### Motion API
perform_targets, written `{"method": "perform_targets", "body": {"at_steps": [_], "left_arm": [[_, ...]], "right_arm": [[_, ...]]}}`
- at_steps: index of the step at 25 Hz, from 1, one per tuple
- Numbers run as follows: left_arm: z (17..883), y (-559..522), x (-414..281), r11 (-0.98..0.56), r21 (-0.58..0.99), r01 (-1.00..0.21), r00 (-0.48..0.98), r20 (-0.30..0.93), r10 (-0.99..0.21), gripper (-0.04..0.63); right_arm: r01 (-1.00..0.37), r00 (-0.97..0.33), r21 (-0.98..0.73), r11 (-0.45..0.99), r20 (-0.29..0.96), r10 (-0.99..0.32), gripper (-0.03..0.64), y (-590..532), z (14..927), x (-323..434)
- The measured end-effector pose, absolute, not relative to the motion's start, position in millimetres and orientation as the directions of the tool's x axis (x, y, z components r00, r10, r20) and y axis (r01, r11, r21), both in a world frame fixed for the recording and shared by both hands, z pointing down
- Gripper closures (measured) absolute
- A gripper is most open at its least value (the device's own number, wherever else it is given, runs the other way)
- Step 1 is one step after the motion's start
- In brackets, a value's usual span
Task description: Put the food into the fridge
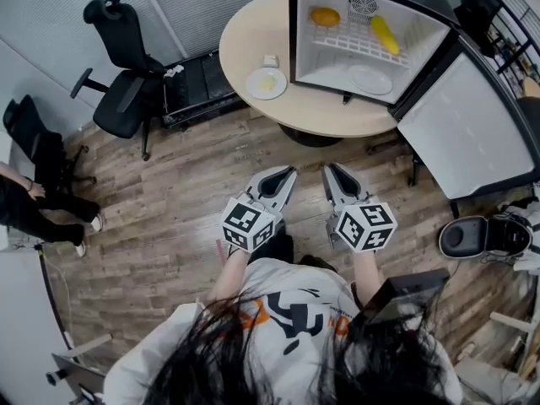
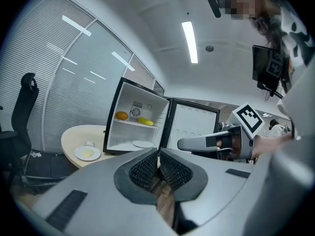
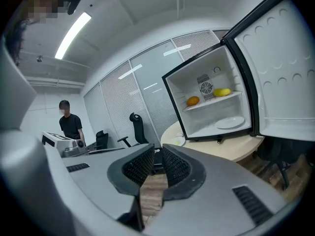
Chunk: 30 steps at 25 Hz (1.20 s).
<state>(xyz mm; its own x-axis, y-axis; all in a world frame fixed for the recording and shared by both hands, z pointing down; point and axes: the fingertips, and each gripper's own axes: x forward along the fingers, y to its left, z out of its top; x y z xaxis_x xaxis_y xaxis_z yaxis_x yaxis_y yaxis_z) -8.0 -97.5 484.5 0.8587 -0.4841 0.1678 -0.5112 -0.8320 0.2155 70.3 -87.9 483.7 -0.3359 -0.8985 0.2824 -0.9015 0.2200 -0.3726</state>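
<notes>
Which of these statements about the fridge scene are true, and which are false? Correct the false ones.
1. The door of the fridge stands open. True.
2. The orange lies on the table. False: it sits on the fridge's upper shelf.
3. A plate with pale food stands on the round table, outside the fridge. True.
4. The left gripper holds a plate. False: its jaws are together with nothing between them.
</notes>
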Motion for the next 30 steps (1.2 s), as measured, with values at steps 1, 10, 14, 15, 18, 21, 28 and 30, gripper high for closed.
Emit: {"method": "perform_targets", "body": {"at_steps": [1,10,14,15,18,21,28,30], "left_arm": [[485,-89,-6,-0.830,0.215,-0.515,0.857,0.169,-0.488,0.584],[485,-14,8,-0.823,0.191,-0.535,0.843,0.184,-0.506,0.584],[488,15,7,-0.819,0.182,-0.544,0.837,0.196,-0.512,0.584],[489,20,6,-0.818,0.180,-0.546,0.835,0.198,-0.513,0.584],[493,35,3,-0.814,0.176,-0.554,0.829,0.206,-0.520,0.584],[493,45,0,-0.811,0.172,-0.559,0.826,0.206,-0.525,0.584],[490,56,-4,-0.806,0.164,-0.569,0.820,0.189,-0.541,0.584],[490,57,-5,-0.802,0.167,-0.573,0.817,0.185,-0.546,0.584]], "right_arm": [[-0.900,-0.341,-0.373,0.225,0.282,-0.897,0.557,-80,484,72],[-0.884,-0.376,-0.390,0.258,0.266,-0.888,0.560,-14,484,83],[-0.880,-0.386,-0.394,0.266,0.265,-0.884,0.560,11,487,81],[-0.878,-0.389,-0.396,0.269,0.264,-0.882,0.560,16,487,81],[-0.876,-0.398,-0.395,0.278,0.265,-0.878,0.560,30,490,79],[-0.875,-0.403,-0.391,0.284,0.265,-0.876,0.560,40,490,77],[-0.870,-0.416,-0.391,0.302,0.251,-0.874,0.560,50,486,73],[-0.868,-0.422,-0.389,0.308,0.251,-0.871,0.560,50,485,72]]}}
